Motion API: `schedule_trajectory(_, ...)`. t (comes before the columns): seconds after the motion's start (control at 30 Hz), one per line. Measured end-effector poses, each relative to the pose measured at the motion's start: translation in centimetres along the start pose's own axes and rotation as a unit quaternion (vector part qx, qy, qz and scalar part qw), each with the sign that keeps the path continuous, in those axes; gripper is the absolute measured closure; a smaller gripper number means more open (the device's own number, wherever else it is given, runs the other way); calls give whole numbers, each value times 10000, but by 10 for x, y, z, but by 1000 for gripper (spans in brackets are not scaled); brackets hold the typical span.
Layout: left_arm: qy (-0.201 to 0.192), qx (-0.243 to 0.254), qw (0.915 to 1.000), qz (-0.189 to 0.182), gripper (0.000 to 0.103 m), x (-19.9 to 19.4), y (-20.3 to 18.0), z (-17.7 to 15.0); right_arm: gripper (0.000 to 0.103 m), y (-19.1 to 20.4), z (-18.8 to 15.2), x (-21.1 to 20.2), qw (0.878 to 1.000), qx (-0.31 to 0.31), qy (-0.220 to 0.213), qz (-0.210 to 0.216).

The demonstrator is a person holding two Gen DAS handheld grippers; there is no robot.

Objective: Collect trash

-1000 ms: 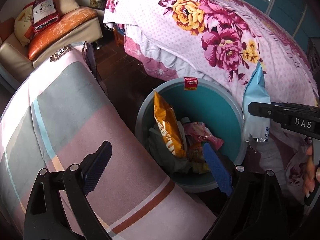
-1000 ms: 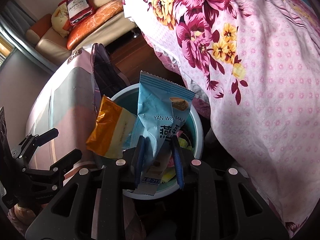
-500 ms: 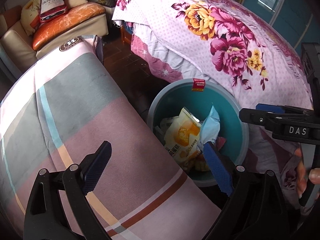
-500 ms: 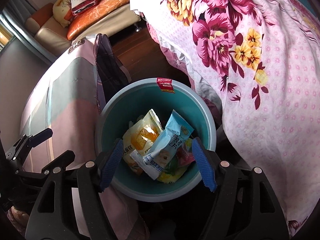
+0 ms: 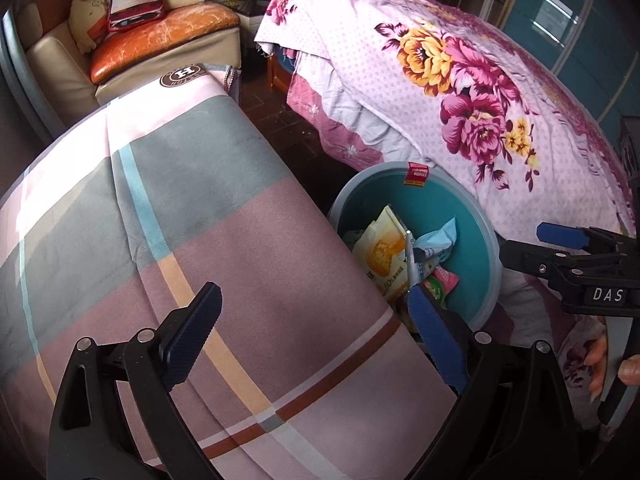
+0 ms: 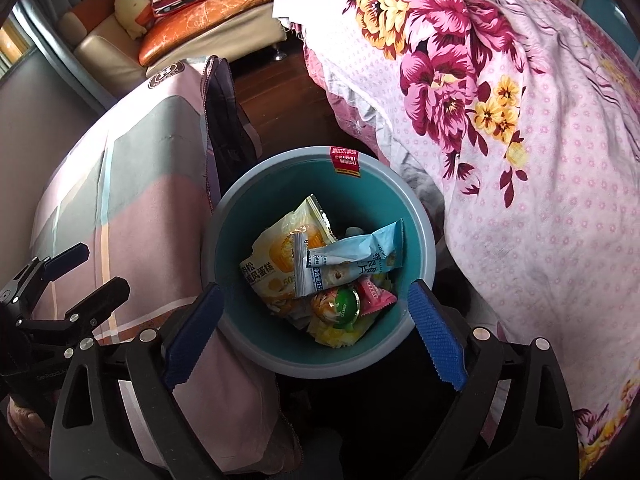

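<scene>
Right wrist view: the right gripper (image 6: 316,332) hangs over the round teal plastic bin (image 6: 420,216), its blue fingers (image 6: 436,340) still spreading, nothing between them. The pale blue snack wrapper (image 6: 360,254) lies inside on other wrappers. The left gripper (image 5: 316,334) stands released, empty, above the striped pink-grey bedspread (image 5: 200,208).

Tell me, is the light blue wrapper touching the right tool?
Apart. The right wrist view shows the light blue wrapper lying inside the bin, with the right tool opening, nothing between its blue pads.

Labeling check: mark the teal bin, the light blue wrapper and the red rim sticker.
teal bin (image 6: 422,216), right wrist view, right rim.
light blue wrapper (image 6: 360,246), right wrist view, middle of pack.
red rim sticker (image 6: 345,161), right wrist view, sticker centre.
</scene>
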State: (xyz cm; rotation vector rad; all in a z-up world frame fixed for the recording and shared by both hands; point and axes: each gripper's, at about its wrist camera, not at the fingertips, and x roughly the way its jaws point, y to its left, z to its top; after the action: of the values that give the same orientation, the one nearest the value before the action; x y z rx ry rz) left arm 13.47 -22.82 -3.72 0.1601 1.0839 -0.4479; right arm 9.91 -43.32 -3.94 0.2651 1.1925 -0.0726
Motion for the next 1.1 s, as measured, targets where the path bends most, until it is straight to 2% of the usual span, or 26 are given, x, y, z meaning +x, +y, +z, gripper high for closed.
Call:
schedule_trajectory(0.13, -85, -95, 9999, 69, 8, -15, 7, -9, 8, 15, -9, -9, 9997, -221, -54, -129)
schedule_trajectory(0.23, -171, -142, 9996, 200, 6, -27, 13, -16, 8, 24, -16, -16, 9993, -317, -77, -208)
schedule_trajectory(0.57, -380, -369, 9983, 256, 4, -60, 35, -39, 7, 57, -44, -45, 9956, -748, -292, -491)
schedule_trajectory(1.1, -542, -665, 9956, 380, 4, -85, 53, -67, 7, 77, -68, -55, 9947, -859, -335, -458)
